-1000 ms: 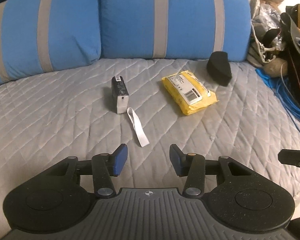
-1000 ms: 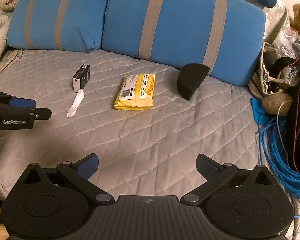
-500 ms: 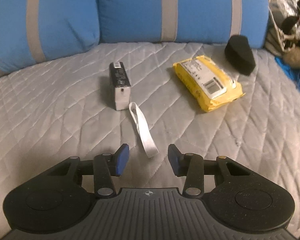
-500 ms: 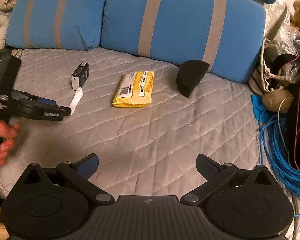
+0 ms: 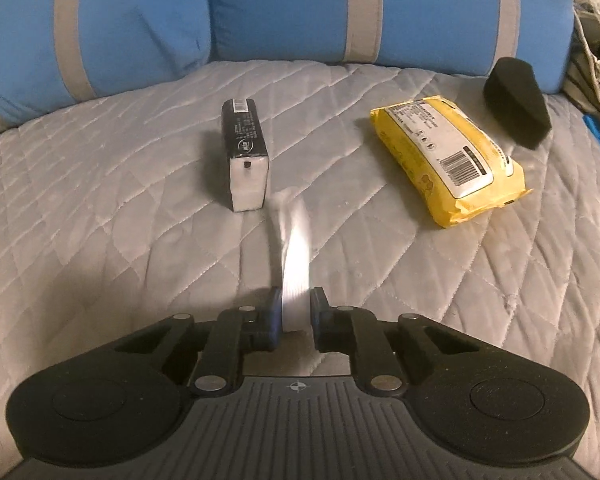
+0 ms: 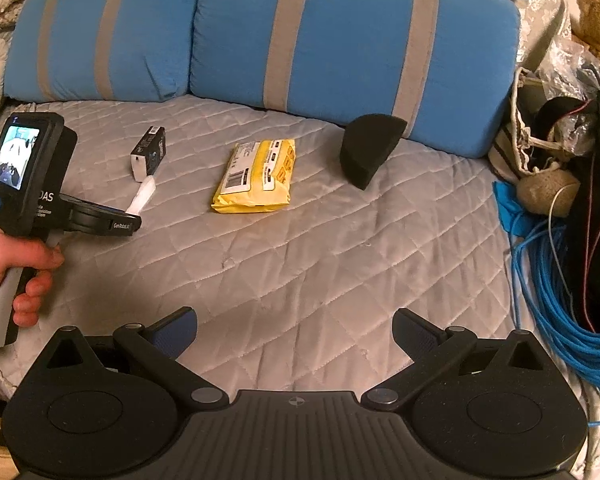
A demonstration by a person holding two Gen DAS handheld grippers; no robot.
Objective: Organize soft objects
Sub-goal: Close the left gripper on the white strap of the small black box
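The left gripper is closed almost fully on the near end of the white strap, which is pinched between the two blue pads. The right gripper is held wide open over bare quilt with nothing in it, well apart from everything.

The strap's far end is seen just in front of the box, and whether it is touching or joined to the box cannot be told. If it is joined, the box would likely be dragged or tipped by a lift (a tether would explain how close they lie). The strap could also be lost, judging by how little of its end is caught.

The strap is thin, flat and limp, blurred and overexposed near the pads, so its surface is not made out. To the right of the box lies the yellow pack, and further right the black foam, against the blue pillows.
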